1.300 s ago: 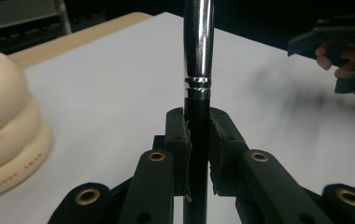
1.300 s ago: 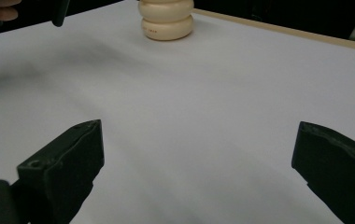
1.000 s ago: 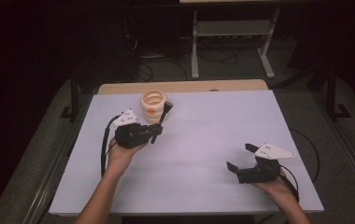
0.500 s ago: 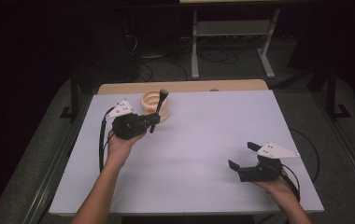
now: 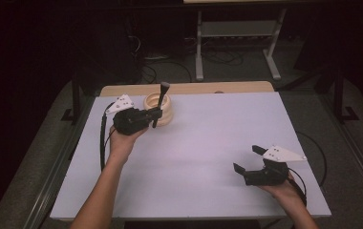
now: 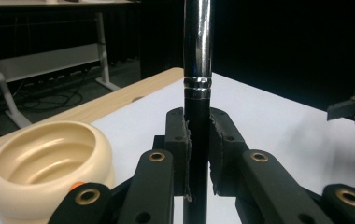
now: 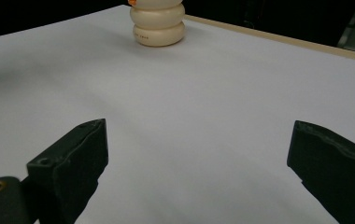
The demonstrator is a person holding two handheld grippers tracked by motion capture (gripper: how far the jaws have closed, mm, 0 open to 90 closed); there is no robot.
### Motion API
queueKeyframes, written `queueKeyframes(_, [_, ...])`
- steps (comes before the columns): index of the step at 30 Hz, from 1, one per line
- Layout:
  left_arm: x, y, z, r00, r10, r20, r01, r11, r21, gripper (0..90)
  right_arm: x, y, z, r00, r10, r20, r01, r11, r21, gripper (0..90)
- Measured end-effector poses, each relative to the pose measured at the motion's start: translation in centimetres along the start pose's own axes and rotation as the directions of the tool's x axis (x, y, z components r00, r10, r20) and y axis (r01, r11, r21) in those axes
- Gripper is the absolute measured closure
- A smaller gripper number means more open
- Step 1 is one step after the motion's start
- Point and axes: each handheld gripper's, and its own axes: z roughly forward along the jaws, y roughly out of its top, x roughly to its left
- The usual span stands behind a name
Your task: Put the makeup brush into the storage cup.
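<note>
A black pen point(image 5: 160, 102) point(image 6: 198, 93) with a silver band stands upright between the pads of my left gripper point(image 5: 154, 114) point(image 6: 198, 154), which is shut on it. Just behind and beside it sits a cream ribbed cup point(image 5: 165, 112) point(image 6: 45, 163) point(image 7: 159, 22) near the table's far left; the pen hangs over its front rim in the high view. My right gripper point(image 5: 246, 160) point(image 7: 199, 154) rests low at the table's near right, open with nothing between its fingers.
The white tabletop point(image 5: 208, 143) has a wooden strip point(image 5: 208, 88) along its far edge. Behind the table stand a metal-legged bench point(image 5: 237, 33) and loose cables on a dark floor. Black rails run along both table sides.
My left gripper has lifted the pen and carried it up and back toward the cup, turning it more upright. The right gripper has stayed put.
</note>
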Motion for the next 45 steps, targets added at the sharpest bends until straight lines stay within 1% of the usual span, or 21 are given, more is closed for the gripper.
queueKeyframes(4, [0.4,0.4,0.1,1.0,-0.008,0.0,0.008,0.9998,-0.018,79.5,0.0,0.0,0.0,1.0,-0.002,0.001,0.002,1.0,-0.001,4.5])
queueKeyframes(8, [0.9,0.9,0.2,0.9999,-0.003,-0.011,0.003,0.9997,-0.023,79.6,0.1,0.0,0.0,1.0,0.0,0.001,0.0,1.0,-0.001,4.5])
queueKeyframes(12, [1.5,1.2,0.3,0.9998,-0.009,-0.018,0.008,0.9987,-0.051,79.5,0.0,0.0,0.0,1.0,-0.005,0.004,0.005,1.0,-0.001,4.6])
queueKeyframes(15, [1.8,1.4,0.3,0.9995,0.001,-0.031,-0.003,0.9977,-0.067,79.5,0.1,0.1,0.0,1.0,0.0,0.001,0.0,1.0,-0.009,5.0])
queueKeyframes(16, [2.0,1.5,0.3,0.9995,-0.004,-0.031,0.001,0.9971,-0.077,79.5,0.1,0.1,0.0,1.0,0.003,0.002,-0.003,1.0,-0.01,5.0])
queueKeyframes(17, [2.2,1.5,0.3,0.9994,0.002,-0.033,-0.005,0.9969,-0.079,79.5,0.1,0.1,0.0,1.0,0.002,0.002,-0.002,1.0,-0.01,5.0])
queueKeyframes(23, [2.6,1.9,0.6,0.9986,0.007,-0.051,-0.012,0.9957,-0.092,79.6,0.1,0.1,-0.1,1.0,0.003,0.002,-0.003,1.0,-0.01,5.0])
queueKeyframes(25, [2.8,2.0,0.8,0.9986,0.007,-0.053,-0.012,0.9946,-0.103,79.5,0.1,0.1,0.0,1.0,0.003,0.002,-0.003,1.0,-0.01,5.0])
queueKeyframes(33, [3.6,1.8,1.6,0.9976,0.0,-0.069,-0.008,0.9931,-0.117,79.5,0.0,0.1,-0.1,0.9999,0.011,0.003,-0.011,1.0,-0.012,5.1])
queueKeyframes(39, [4.3,1.7,2.5,0.9965,0.015,-0.083,-0.024,0.994,-0.107,79.5,0.0,0.1,-0.1,1.0,0.006,0.0,-0.006,1.0,-0.011,5.2])
queueKeyframes(45, [4.9,1.7,3.3,0.9949,0.013,-0.1,-0.025,0.9935,-0.111,79.5,-0.1,0.1,-0.1,1.0,0.0,0.002,0.0,1.0,-0.013,5.2])
